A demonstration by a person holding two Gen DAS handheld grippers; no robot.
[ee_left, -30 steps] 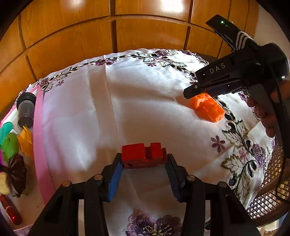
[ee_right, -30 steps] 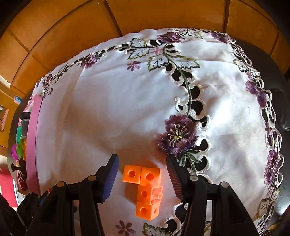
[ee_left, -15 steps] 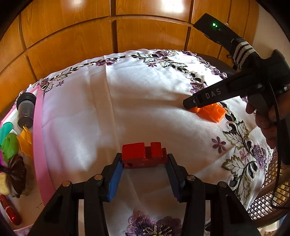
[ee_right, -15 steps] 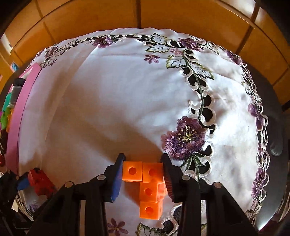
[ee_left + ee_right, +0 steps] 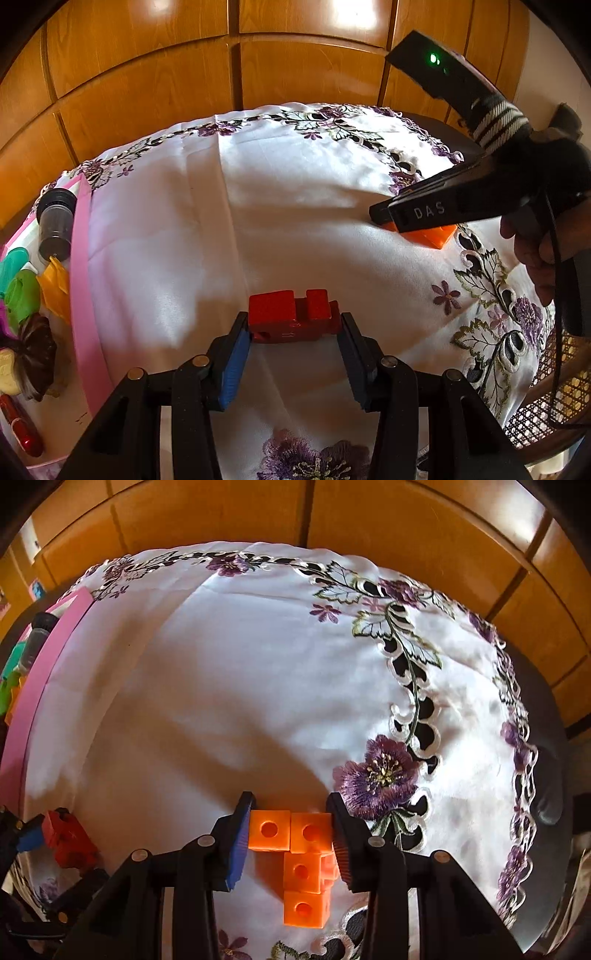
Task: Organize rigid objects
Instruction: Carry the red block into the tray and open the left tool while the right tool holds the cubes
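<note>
Wooden panels (image 5: 155,92) back a table under a white embroidered cloth (image 5: 258,206).

Nearest the left camera, the left gripper (image 5: 293,332) is clamped on a red block (image 5: 291,314), its pads pressing both ends, the block low over the cloth. Farther right, the right gripper (image 5: 384,218) points down at an orange block (image 5: 432,236), mostly hidden behind its finger, with a hand (image 5: 535,251) on the handle.

At the left edge sits a pink tray (image 5: 83,295). It holds, near to far, a red pen-like item (image 5: 22,432), a dark brown piece (image 5: 37,354), green pieces (image 5: 22,299), a yellow piece (image 5: 55,288) and a grey cylinder (image 5: 55,221).

Only the right view shows the orange block (image 5: 303,853) whole: an L of holed cubes lying on the cloth. The right gripper (image 5: 291,827) has closed on its top two cubes, pads touching both sides. At that view's lower left the red block (image 5: 68,840) sits in the left gripper (image 5: 37,834), and the tray (image 5: 40,672) appears only as a rim, contents barely showing.
</note>
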